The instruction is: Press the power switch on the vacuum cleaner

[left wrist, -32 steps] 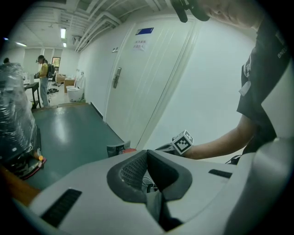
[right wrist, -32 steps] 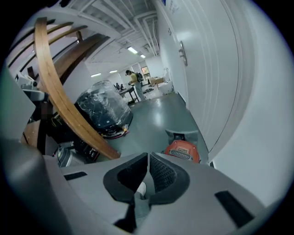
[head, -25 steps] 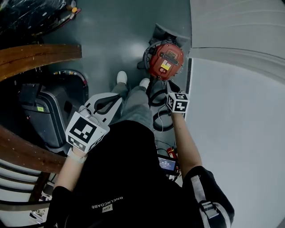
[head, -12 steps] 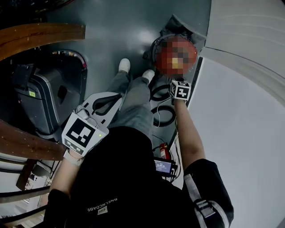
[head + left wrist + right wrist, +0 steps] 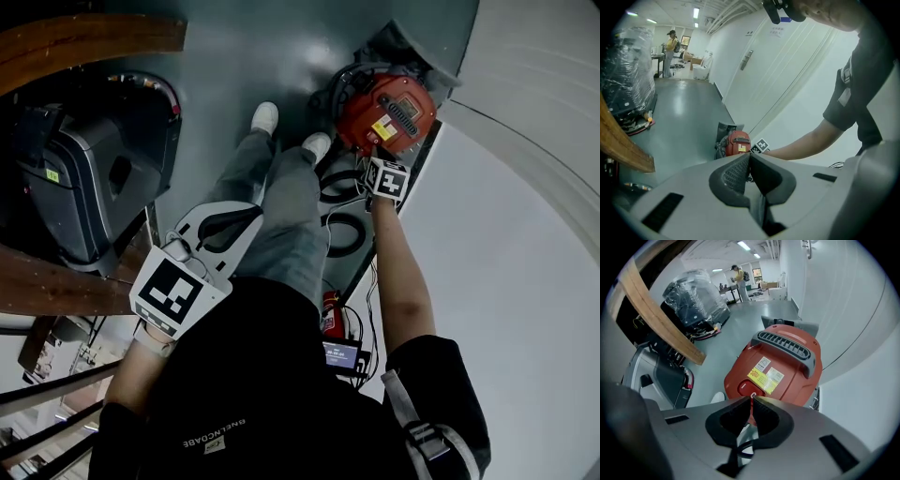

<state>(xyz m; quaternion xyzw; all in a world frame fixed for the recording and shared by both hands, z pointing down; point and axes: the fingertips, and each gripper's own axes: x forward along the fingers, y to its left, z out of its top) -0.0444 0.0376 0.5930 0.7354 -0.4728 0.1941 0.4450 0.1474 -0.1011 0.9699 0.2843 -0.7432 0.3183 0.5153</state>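
Observation:
The red vacuum cleaner (image 5: 386,114) stands on the grey floor against the white wall, just beyond the person's feet. In the right gripper view its top (image 5: 785,359) fills the middle, with a yellow label and a red power switch (image 5: 744,391) on the near side. My right gripper (image 5: 751,400) is shut and empty, its tips right at the switch; I cannot tell whether they touch. In the head view it (image 5: 377,162) hangs over the vacuum's near edge. My left gripper (image 5: 251,214) is shut and empty, held at hip height, and its view shows the vacuum (image 5: 737,142) far off.
Black hose coils (image 5: 342,234) lie on the floor between the feet and the wall. A grey machine (image 5: 80,183) and curved wooden rails (image 5: 56,291) stand at the left. A small screen device (image 5: 342,354) sits by the wall. A person (image 5: 738,273) stands far down the hall.
The right arm has reached forward, from above the hose coils to the vacuum's near side. The head view has tilted with it. The left gripper has stayed at the hip.

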